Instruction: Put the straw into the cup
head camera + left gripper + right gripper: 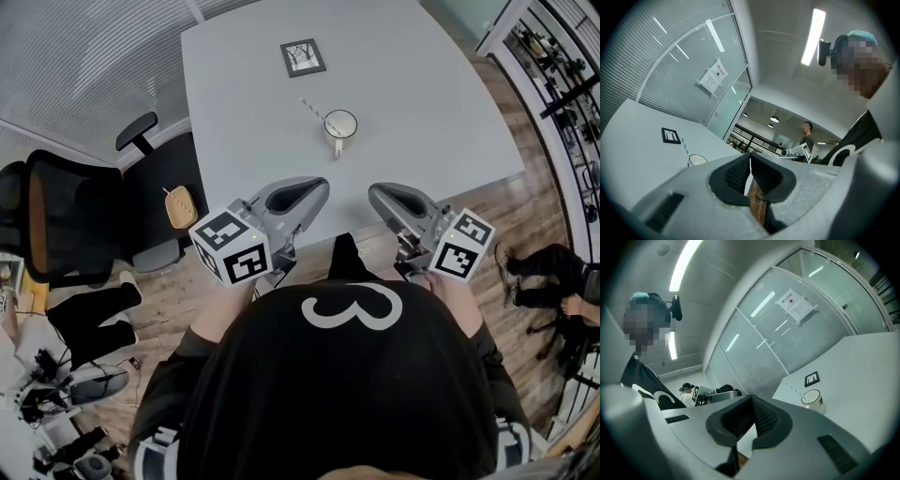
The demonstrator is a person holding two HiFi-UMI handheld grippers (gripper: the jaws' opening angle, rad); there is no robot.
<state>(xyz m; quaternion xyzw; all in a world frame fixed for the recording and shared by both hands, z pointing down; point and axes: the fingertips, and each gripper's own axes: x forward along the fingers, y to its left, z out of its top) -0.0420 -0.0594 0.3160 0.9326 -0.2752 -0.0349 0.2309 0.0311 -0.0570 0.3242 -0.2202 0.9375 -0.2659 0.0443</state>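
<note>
A white cup [340,127] stands on the grey table [422,112], a striped straw [314,111] leaning out of it to the upper left. Both grippers hover at the table's near edge, well short of the cup and pointing level toward it. My left gripper [317,191] is shut with nothing between its pads [740,174]. My right gripper [379,195] also has its jaws together and holds nothing. The left gripper view shows the cup [697,160] and straw [685,149] at left. The right gripper view has the cup [812,401] and straw [794,389] at right.
A black-framed marker card [303,57] lies beyond the cup. Black office chairs [75,216] and a small wooden seat [180,206] stand left of the table. Someone's legs [534,272] show on the wooden floor at right. Another person [806,136] stands far off behind glass walls.
</note>
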